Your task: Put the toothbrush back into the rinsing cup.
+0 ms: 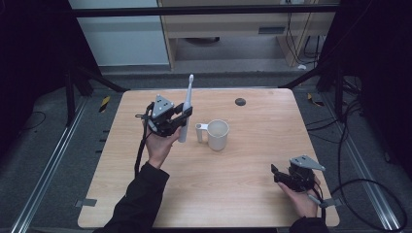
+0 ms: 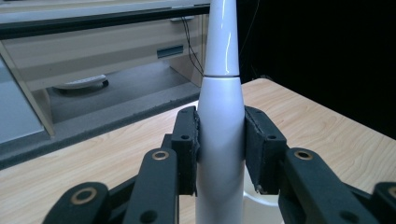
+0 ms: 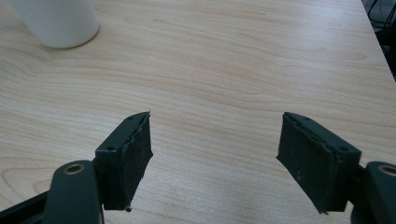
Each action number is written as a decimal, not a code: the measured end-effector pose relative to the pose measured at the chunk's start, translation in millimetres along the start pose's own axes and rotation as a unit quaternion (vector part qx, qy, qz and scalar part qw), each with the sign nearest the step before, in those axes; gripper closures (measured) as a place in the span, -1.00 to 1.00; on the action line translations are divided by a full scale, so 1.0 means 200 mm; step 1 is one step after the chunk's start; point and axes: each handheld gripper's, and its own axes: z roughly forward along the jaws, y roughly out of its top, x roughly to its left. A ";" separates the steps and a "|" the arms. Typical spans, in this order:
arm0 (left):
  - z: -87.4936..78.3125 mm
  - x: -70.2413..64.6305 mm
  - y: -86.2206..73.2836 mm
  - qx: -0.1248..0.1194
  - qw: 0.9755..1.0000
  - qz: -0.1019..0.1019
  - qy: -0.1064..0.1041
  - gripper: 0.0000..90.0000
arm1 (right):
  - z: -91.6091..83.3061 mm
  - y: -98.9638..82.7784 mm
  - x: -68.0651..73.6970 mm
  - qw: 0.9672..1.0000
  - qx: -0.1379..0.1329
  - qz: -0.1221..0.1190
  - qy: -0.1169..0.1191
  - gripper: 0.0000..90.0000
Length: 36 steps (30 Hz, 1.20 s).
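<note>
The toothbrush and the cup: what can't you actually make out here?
- Toothbrush: bristles too small in the high view; its head is cut off by the top edge in the left gripper view.
- Cup: its contents, hidden by its wall in the high view; cropped in the right gripper view.

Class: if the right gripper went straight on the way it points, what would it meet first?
Probably the bare table: the open right gripper tilts down toward the wood. The white cup stands off to one side of that line, though depth is hard to judge.
</note>
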 end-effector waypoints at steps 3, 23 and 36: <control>0.03 -0.01 0.02 -0.007 1.000 -0.001 0.002 0.48 | 0.00 0.00 0.00 1.000 0.000 0.001 0.001 -0.43; 0.23 -0.08 0.13 -0.043 0.999 -0.017 -0.013 0.48 | 0.00 0.00 -0.01 1.000 -0.002 0.004 0.006 -0.44; 0.35 -0.15 0.13 -0.052 0.998 -0.016 -0.023 0.48 | 0.01 0.00 -0.01 1.000 -0.003 0.003 0.010 -0.44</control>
